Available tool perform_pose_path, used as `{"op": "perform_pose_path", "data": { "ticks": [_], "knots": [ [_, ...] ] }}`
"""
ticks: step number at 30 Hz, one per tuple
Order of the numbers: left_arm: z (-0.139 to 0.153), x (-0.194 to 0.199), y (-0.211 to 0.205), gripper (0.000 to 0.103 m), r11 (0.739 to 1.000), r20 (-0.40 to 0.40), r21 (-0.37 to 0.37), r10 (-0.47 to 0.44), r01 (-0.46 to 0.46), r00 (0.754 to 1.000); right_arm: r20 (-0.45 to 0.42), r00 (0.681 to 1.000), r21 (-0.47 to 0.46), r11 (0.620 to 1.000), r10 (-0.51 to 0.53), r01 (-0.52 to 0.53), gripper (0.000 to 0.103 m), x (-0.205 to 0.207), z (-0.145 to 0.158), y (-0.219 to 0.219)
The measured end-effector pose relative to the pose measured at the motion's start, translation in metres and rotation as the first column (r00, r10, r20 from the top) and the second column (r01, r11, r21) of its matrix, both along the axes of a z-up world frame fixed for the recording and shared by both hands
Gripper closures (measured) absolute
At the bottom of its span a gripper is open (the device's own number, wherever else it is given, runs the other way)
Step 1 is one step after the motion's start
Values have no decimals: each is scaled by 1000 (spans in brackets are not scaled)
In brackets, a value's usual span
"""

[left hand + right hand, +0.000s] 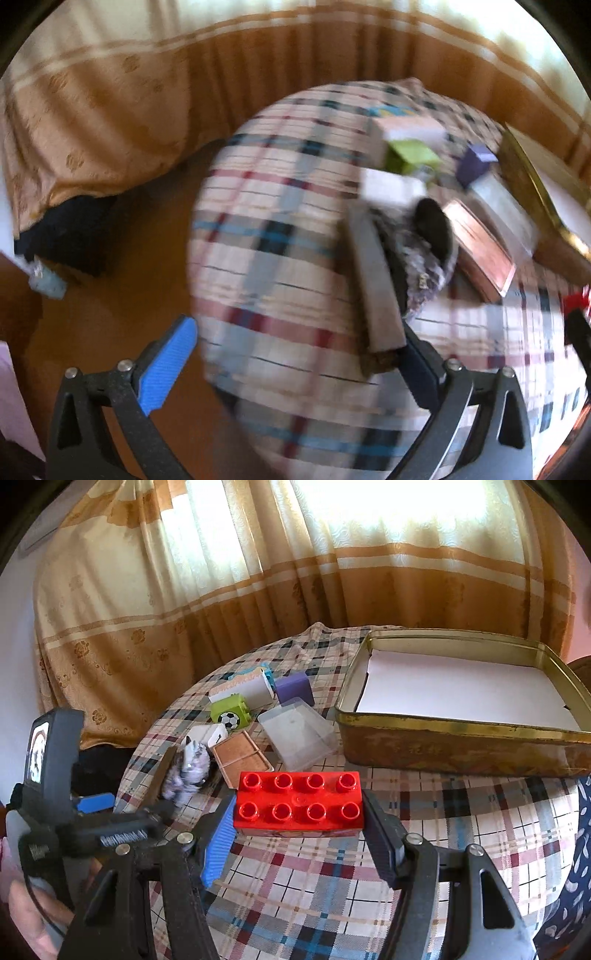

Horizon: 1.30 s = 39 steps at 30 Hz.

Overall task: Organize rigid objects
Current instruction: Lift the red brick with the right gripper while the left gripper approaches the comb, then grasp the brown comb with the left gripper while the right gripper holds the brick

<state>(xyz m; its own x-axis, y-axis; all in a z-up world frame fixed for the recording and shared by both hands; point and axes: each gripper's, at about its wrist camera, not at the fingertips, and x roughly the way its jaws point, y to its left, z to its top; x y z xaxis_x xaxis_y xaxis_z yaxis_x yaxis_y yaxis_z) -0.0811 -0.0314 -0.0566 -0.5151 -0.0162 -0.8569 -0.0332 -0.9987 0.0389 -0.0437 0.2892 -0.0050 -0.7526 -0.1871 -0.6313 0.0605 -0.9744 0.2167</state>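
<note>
My right gripper (299, 838) is shut on a red eight-stud brick (298, 805), held just above the plaid tablecloth (461, 830). Right of it stands a gold tin tray (454, 746) lined with white paper. My left gripper (291, 369) is open and empty; the view is blurred. It hangs at the table's left edge, its right finger beside a grey slab (373, 284) and a grey-white toy animal (424, 258). In the right wrist view that gripper (122, 805) shows at left, next to the toy animal (190, 771).
A cluster lies behind the red brick: green football cube (232, 712), purple block (294, 688), white box (243, 692), clear plastic box (299, 733), brown tile (242, 762). Orange curtains (258, 590) hang behind the round table. The floor (110, 295) lies left.
</note>
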Motion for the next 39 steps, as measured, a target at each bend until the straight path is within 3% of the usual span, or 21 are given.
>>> {"op": "perform_pose_path", "data": {
  "ticks": [3,7,11,15,19,24,28,30,31,32,36,39],
  "knots": [
    [1,-6,-9,1,999,2,52,6,-6,1000,10,1000,-1,1000,5,-5,37,-1,-3,-3],
    [0,-13,-3,1,1000,-21,-3,-14,14,1000,11,1000,3,1000,13,-13,37,0,-4,-5],
    [3,-13,-11,1,999,-22,37,-15,16,1000,9,1000,6,1000,9,-9,37,0,-3,-3],
    [9,-13,-21,1,1000,-59,-28,-4,3,998,23,1000,1,1000,11,-11,37,-2,-6,-4],
    [12,-20,-24,1,999,-64,-35,5,-7,998,20,1000,5,1000,19,-19,37,-1,-5,-6],
    [10,-38,-4,1,993,-80,-99,-77,69,994,16,1000,6,1000,15,-15,37,0,-5,-5],
    [11,-54,11,12,984,-96,-92,-163,154,982,11,1000,14,1000,14,-14,37,0,-4,-6],
    [10,-62,9,23,985,-87,-68,-162,156,983,5,1000,22,1000,16,-16,37,1,-4,-7],
    [7,-64,8,36,987,-65,-54,-158,154,985,3,1000,26,1000,16,-16,37,1,-4,-7],
    [3,-64,5,39,987,-47,-30,-158,156,986,2,1000,30,999,17,-17,37,1,-5,-8],
    [0,-48,12,45,982,-94,-83,-178,170,979,4,1000,26,1000,11,-11,37,0,-6,-7],
    [0,-46,12,59,985,-122,-82,-164,155,979,3,1000,26,1000,8,-8,37,1,-6,-7]
  ]
}}
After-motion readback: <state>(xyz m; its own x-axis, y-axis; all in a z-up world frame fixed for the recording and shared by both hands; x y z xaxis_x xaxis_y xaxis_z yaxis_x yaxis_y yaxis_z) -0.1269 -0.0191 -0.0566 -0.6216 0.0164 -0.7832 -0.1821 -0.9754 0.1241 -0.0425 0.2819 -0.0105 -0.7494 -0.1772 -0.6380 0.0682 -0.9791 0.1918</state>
